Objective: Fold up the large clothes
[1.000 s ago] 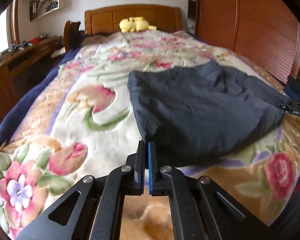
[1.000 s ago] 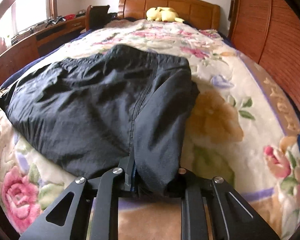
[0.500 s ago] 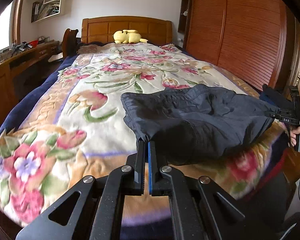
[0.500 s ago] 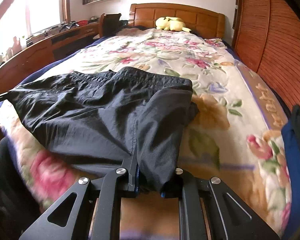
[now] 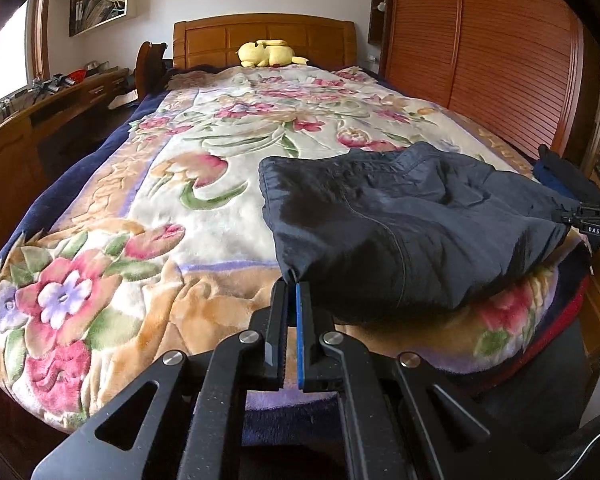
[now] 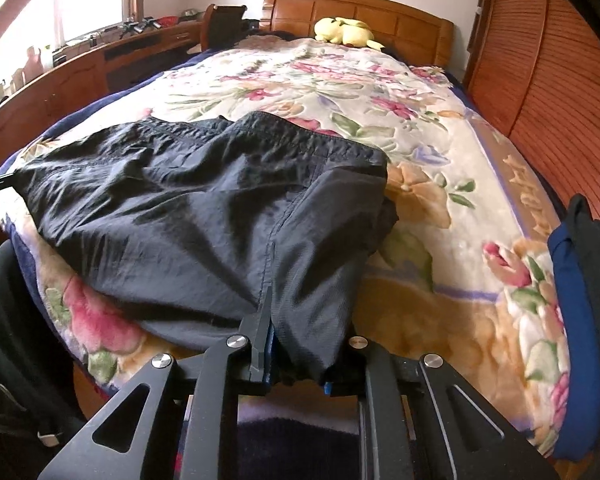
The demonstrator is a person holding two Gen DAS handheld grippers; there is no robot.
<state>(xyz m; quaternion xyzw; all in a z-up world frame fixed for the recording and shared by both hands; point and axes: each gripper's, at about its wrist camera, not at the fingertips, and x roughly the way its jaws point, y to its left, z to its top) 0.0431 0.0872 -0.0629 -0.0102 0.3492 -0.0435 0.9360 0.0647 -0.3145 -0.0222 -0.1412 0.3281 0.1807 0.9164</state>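
A dark navy pair of trousers lies across the foot of the flowered bedspread, its elastic waistband toward the headboard. My left gripper is shut on the garment's near left corner, which is pinched thin between the jaws. My right gripper is shut on the opposite end of the trousers; a bunched fold of cloth hangs between its fingers. The right gripper also shows in the left wrist view at the far right. The stretched edge sags over the bed's foot.
A yellow plush toy lies by the wooden headboard. A wooden desk runs along the left. A slatted wooden wardrobe stands on the right. A blue and black garment lies at the bed's right edge.
Both grippers have drawn back toward the foot of the bed and risen, dragging the trousers with them. The garment now lies nearer the bed's end and hangs over it.
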